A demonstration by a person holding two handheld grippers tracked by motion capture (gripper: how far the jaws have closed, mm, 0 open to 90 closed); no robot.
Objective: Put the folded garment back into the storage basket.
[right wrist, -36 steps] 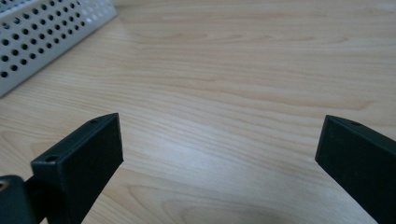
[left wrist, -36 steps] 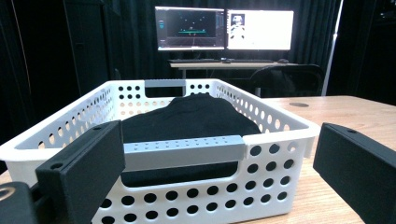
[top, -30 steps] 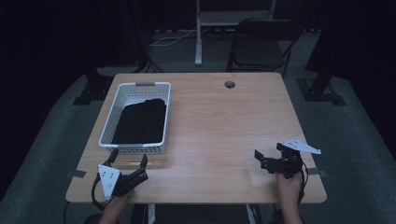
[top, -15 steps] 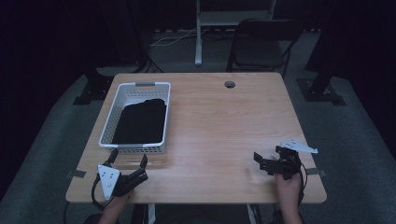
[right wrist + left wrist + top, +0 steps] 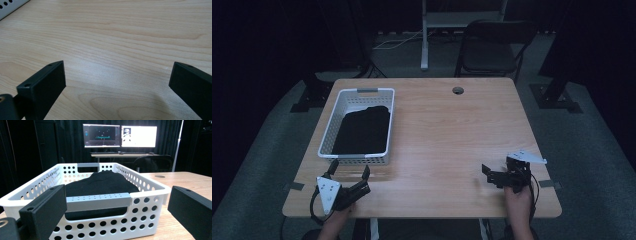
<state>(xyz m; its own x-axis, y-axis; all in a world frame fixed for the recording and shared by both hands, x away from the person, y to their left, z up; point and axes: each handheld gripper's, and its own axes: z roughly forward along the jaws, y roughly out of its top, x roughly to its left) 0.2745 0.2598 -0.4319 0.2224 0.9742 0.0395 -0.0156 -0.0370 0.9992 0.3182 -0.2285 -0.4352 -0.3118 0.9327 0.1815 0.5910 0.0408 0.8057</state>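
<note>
While both grippers sit low at the near edge of the table (image 5: 452,125), the work looks barely started: the black cloth (image 5: 362,130) lies folded inside the white basket (image 5: 328,134) at the left, untouched. The left gripper (image 5: 348,170) hovers just short of the basket's near wall, jaws spread wide and pointed at it; in the left gripper view the grey handle bar (image 5: 98,201) on that wall lies right between them. The right gripper (image 5: 486,175) is well apart at the right, jaws also spread, with nothing but bare wood in front of it.

I'd judge this the approach step. The next move calls for the left gripper to lift over the rim and come down on the cloth, or else close on the handle; which is meant I can't say.

The near wall hides the cloth's front edge, so its thickness and folds are hard to read. The room is dim, and the hands are cut off at the bottom of the high view.
</note>
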